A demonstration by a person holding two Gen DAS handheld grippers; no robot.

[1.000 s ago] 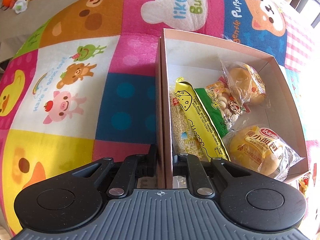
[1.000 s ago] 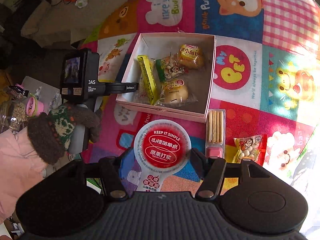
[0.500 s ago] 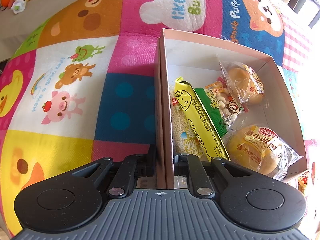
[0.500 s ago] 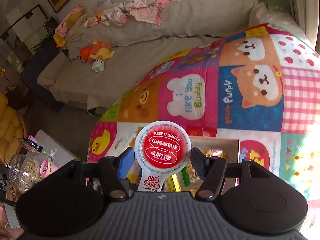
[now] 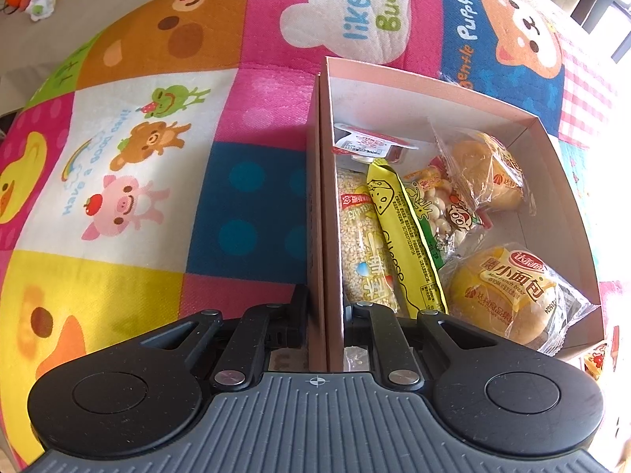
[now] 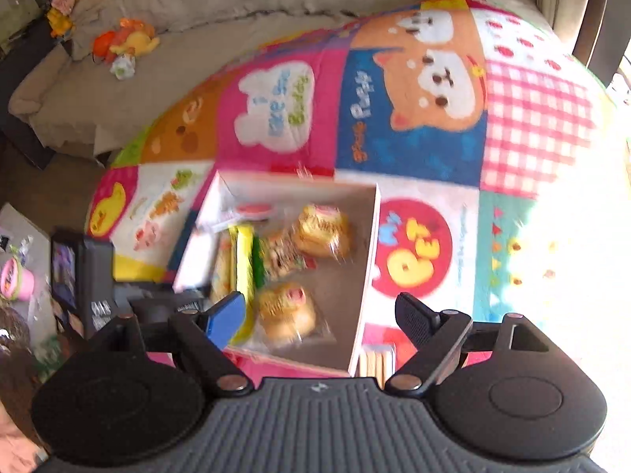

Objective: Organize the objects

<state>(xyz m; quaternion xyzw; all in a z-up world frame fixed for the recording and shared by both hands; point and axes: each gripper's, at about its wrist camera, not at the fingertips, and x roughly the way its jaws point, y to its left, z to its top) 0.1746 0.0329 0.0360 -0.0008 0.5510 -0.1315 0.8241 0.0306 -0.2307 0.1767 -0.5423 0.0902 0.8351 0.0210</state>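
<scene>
The left claw [image 5: 325, 307] clamps the box [image 5: 434, 108] wall on the play mat [image 5: 157, 157]. The right claw [image 6: 321, 315] hangs wide open, empty, above. A jelly cup [image 5: 370, 144] lies inside the box's far corner.

Surface: a quilted patchwork play mat [image 5: 252, 110] is carrying everything; cartoon animal panels are showing across it.
Mat text: "I like you Buddy" is reading at 12 o'clock of the left wrist view, "Gentle Puppy" at 1 o'clock.
Box: a pink cardboard box [image 5: 430, 94] is sitting directly on the mat, occupying the 3 o'clock side of the left wrist view.
Biscuit pack: a pack of stick biscuits [image 6: 376, 360] is lying on the mat just beside the box's near right corner, at 6 o'clock in the blurred right wrist view.
Edge packet: a red-printed packet [image 5: 597, 360] is peeking in at 4 o'clock, near the box corner.
</scene>
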